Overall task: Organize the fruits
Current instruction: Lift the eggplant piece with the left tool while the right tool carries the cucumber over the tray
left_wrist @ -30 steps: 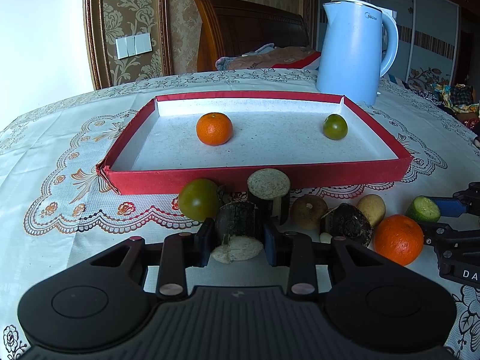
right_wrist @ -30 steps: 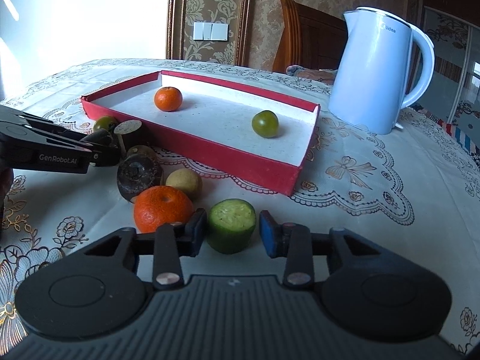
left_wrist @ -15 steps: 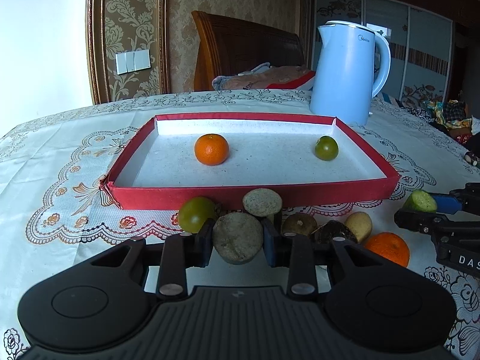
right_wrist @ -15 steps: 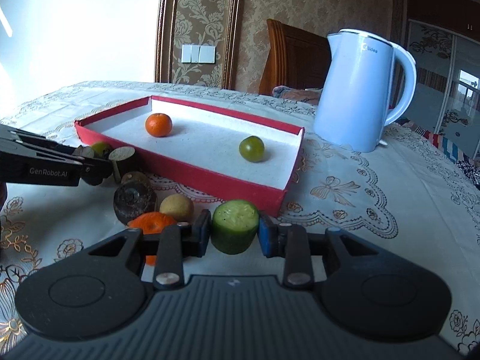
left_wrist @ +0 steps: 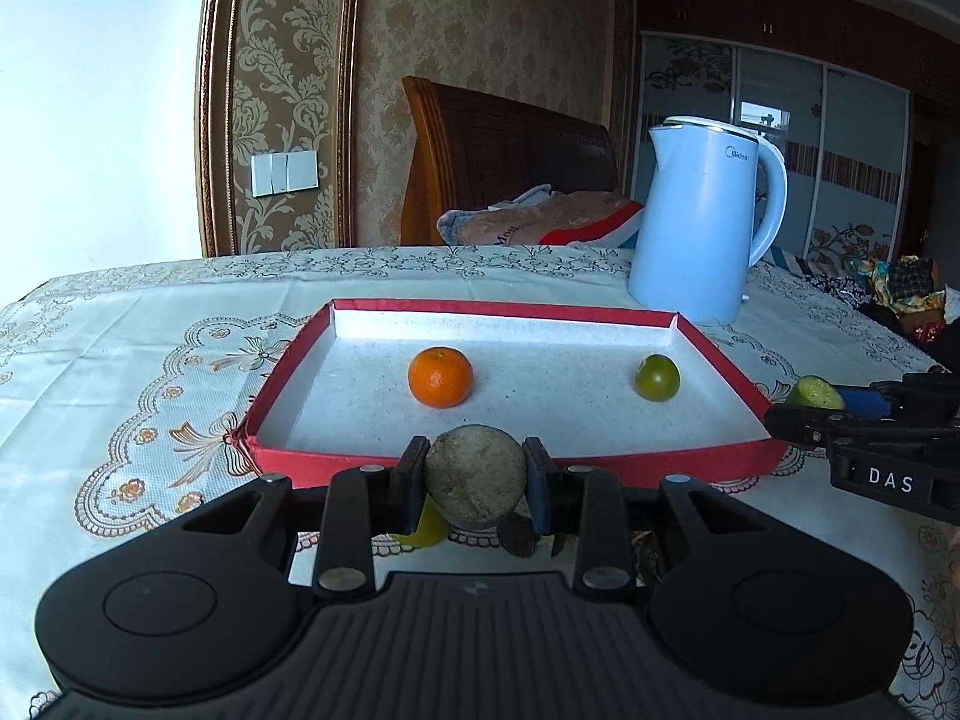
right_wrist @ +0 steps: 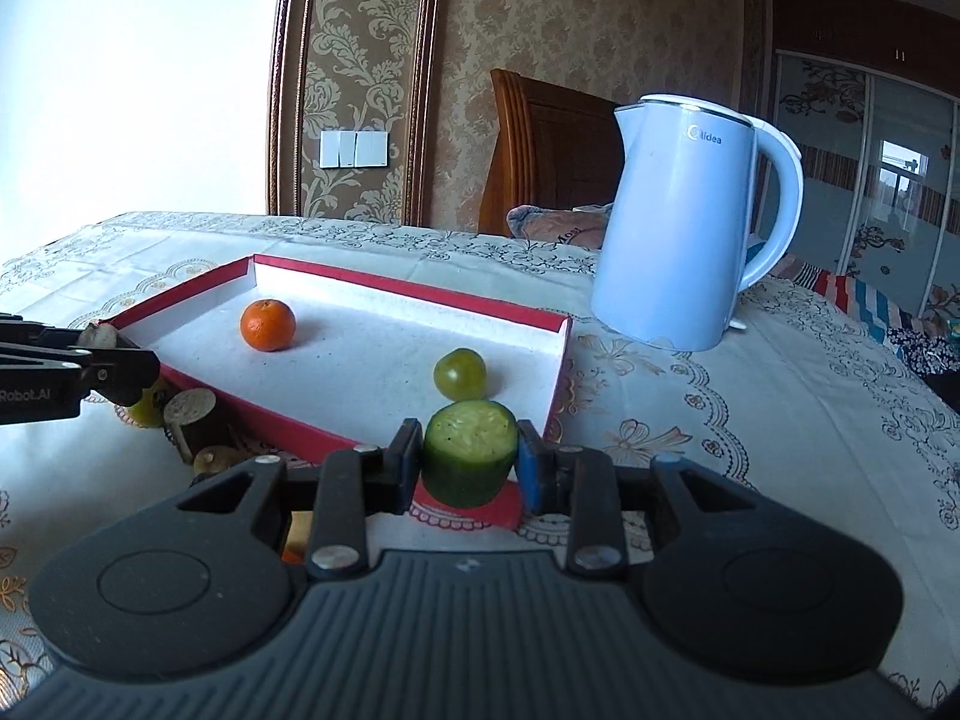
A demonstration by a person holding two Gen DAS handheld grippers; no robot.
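My left gripper is shut on a brown taro piece, held above the table just in front of the red tray. My right gripper is shut on a green cucumber piece, held above the tray's near right corner. In the tray lie an orange and a green citrus; both also show in the right wrist view, the orange and the green citrus. The right gripper with the cucumber shows at the right of the left wrist view.
A light blue kettle stands behind the tray's right side. More pieces lie on the tablecloth in front of the tray: a cut taro, a green fruit and another brown piece. A wooden chair is behind the table.
Both grippers have risen from the table with their pieces, the left with the taro and the right with the cucumber, and moved toward the tray.
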